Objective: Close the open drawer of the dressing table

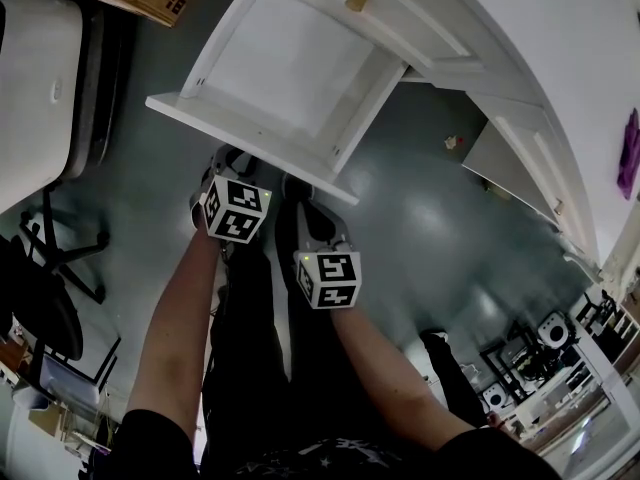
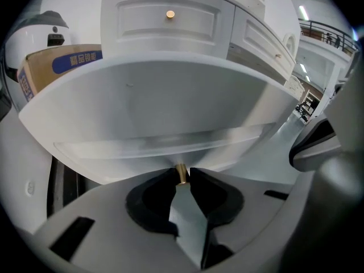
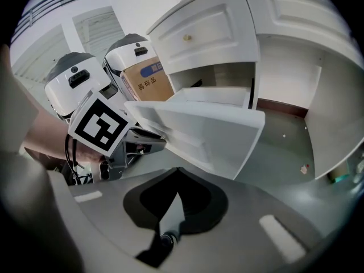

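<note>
Here, the drawer [image 1: 240,133] stands pulled well out of the dressing table [image 1: 540,48], empty, with its front panel nearest the person. It hangs out of the slot under a closed drawer [image 2: 165,19] that has its own brass knob.

The left gripper [image 2: 182,180] is up against the middle of the open drawer's front. Its jaws are clenched on the small brass knob [image 2: 181,171] there, one pad on each side of it, and the panel fills most of the left gripper view. In the head view this gripper's marker cube [image 1: 235,210] sits just below the front edge.

The right gripper [image 3: 177,170] is held beside the left one, a little nearer the person, toward the right corner of the drawer front. Its jaws are pressed together at the tips with nothing between them, and it is near the front panel but apart from it. Its view shows the left gripper's cube at the left and the drawer's side wall running back into the table.

A cardboard box [image 2: 57,67] stands left of the table's left end. A black chair [image 1: 55,258] is on the grey floor [image 1: 440,228] at the person's left. Something purple [image 1: 630,153] lies at the far right edge of the table top; what it is cannot be told.
</note>
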The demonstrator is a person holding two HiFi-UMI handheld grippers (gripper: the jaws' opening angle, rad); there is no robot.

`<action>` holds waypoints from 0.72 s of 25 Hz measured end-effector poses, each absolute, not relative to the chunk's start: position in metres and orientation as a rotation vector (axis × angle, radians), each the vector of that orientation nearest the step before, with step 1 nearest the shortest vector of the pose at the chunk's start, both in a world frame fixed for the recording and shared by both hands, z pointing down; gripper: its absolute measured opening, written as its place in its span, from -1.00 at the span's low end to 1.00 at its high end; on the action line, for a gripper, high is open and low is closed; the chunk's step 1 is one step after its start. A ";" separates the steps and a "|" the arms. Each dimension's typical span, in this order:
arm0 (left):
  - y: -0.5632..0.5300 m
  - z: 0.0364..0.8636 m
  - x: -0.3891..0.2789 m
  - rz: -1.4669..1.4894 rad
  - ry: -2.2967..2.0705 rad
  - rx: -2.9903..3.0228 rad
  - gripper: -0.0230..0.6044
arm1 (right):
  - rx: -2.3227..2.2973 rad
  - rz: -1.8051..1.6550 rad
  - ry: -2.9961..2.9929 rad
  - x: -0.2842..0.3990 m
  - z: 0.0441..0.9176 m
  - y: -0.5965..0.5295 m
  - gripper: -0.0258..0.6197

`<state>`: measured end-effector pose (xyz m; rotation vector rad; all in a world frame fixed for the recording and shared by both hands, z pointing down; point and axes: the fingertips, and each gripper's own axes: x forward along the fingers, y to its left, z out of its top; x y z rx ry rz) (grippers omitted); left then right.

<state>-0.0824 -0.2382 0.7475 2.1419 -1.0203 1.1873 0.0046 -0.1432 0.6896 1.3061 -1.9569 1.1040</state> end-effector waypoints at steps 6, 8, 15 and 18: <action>-0.263 0.747 -0.069 1.199 -1.012 2.173 -0.66 | 1.365 1.123 -1.940 0.017 0.692 -0.155 -0.92; -0.273 0.747 -0.064 1.180 -1.015 2.167 -0.66 | 1.377 1.121 -1.933 0.023 0.693 -0.159 -0.92; -0.301 0.747 -0.050 1.200 -1.025 2.183 -0.66 | 1.417 1.126 -1.917 0.040 0.696 -0.173 -0.92; -0.315 0.748 -0.042 1.237 -1.010 2.203 -0.66 | 1.418 1.123 -1.913 0.047 0.698 -0.180 -0.92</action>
